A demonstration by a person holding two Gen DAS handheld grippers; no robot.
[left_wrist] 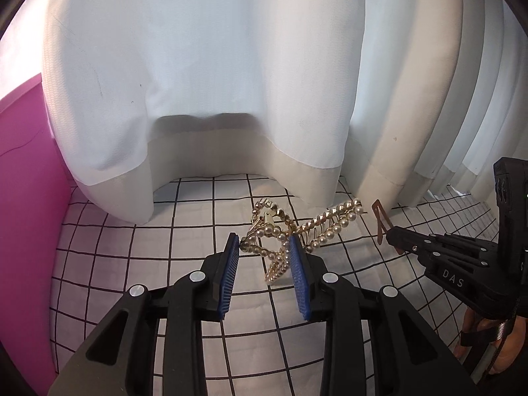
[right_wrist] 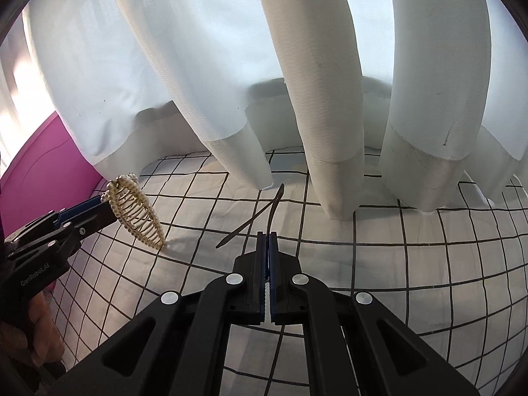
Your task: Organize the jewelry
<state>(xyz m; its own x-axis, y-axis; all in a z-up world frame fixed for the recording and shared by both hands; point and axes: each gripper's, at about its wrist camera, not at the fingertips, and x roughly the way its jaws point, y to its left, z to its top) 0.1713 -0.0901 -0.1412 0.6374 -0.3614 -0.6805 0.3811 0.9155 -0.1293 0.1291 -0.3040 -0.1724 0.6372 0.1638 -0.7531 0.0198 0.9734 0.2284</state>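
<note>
A gold hair claw set with pearls [left_wrist: 280,231] sits between the blue pads of my left gripper [left_wrist: 265,247], which is shut on it. From the right wrist view the same claw [right_wrist: 137,211] hangs from the left gripper's tips [right_wrist: 107,213], its lower end close to the cloth. My right gripper [right_wrist: 267,236] is shut on a thin brown hair clip [right_wrist: 275,204], seen edge-on and sticking up and forward from the pads. In the left wrist view that brown clip [left_wrist: 379,222] shows as a narrow open triangle at the right gripper's tip [left_wrist: 391,236].
A white cloth with a black grid [right_wrist: 363,280] covers the surface below. White curtains [left_wrist: 214,82] hang down to it at the back in thick folds [right_wrist: 330,115]. A pink wall [left_wrist: 23,181] stands on the left. A person's hand [right_wrist: 39,330] holds the left gripper.
</note>
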